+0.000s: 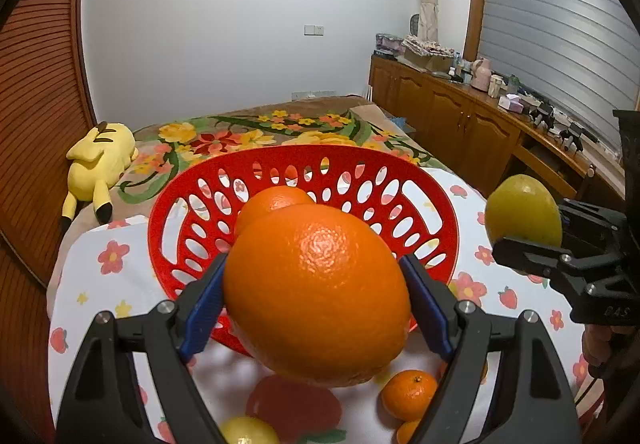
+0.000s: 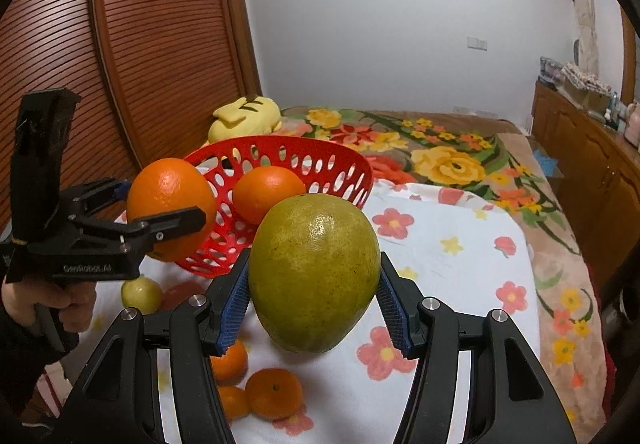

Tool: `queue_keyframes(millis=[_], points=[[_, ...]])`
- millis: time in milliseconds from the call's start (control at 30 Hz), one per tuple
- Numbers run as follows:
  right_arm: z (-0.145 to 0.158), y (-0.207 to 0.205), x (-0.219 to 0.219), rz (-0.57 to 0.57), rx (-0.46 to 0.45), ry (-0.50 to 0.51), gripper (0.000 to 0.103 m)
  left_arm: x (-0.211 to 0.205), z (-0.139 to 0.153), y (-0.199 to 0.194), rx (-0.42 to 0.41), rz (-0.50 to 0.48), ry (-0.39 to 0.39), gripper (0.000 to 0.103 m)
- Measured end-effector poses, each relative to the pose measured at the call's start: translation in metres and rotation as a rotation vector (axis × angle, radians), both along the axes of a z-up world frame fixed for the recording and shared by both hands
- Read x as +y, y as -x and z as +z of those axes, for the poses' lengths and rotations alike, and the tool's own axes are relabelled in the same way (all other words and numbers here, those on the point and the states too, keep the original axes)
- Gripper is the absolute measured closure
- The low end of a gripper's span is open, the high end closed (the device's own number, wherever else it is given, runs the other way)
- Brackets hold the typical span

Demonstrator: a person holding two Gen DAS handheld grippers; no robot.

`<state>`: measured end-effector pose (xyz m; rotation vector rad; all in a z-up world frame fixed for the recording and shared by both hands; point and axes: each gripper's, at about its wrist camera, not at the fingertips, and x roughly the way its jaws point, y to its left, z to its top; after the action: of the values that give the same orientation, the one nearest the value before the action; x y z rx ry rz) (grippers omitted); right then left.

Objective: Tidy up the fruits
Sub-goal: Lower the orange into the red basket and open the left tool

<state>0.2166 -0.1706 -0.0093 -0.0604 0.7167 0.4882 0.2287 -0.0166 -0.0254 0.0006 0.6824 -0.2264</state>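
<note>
My left gripper (image 1: 316, 288) is shut on a large orange (image 1: 320, 292), held just in front of the red perforated basket (image 1: 192, 212). A second orange (image 1: 272, 202) lies inside the basket. In the right wrist view the same held orange (image 2: 168, 200) sits in the left gripper (image 2: 160, 212) at the basket's (image 2: 340, 172) near-left rim. My right gripper (image 2: 314, 300) is shut on a yellow-green fruit (image 2: 316, 272), raised over the flowered cloth to the right of the basket. That fruit (image 1: 524, 210) also shows at the right of the left wrist view.
Small tangerines (image 2: 274, 392) and a small yellow-green fruit (image 2: 141, 294) lie on the white flowered cloth (image 2: 460, 264) near me. A yellow plush toy (image 1: 100, 164) rests on the floral bedspread behind the basket. Wooden cabinets (image 1: 460, 124) run along the right; a slatted wooden door stands at left.
</note>
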Motion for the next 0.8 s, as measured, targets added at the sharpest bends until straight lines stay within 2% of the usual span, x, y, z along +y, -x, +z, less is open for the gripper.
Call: queue_keyframes(millis=[333,500,600,700,800], points=[[-0.003,-0.004,0.004,0.006,0.002,0.023,0.043,-0.001,-0.011,-0.018,0.057,0.014,0.009,0.02],[-0.005,-0.006,0.002,0.001,0.007,0.021,0.043,0.001,-0.012,-0.023,0.086,0.021,0.041,0.02],[-0.007,-0.006,0.0,0.0,0.014,0.008,0.043,0.004,-0.006,-0.02,0.042,0.01,0.055,0.021],[-0.01,-0.008,-0.001,-0.005,0.02,0.003,0.043,-0.001,0.011,-0.013,-0.025,0.013,0.021,0.021],[-0.011,-0.009,0.0,-0.007,0.022,0.002,0.043,-0.002,0.022,-0.008,-0.049,0.004,0.015,0.021]])
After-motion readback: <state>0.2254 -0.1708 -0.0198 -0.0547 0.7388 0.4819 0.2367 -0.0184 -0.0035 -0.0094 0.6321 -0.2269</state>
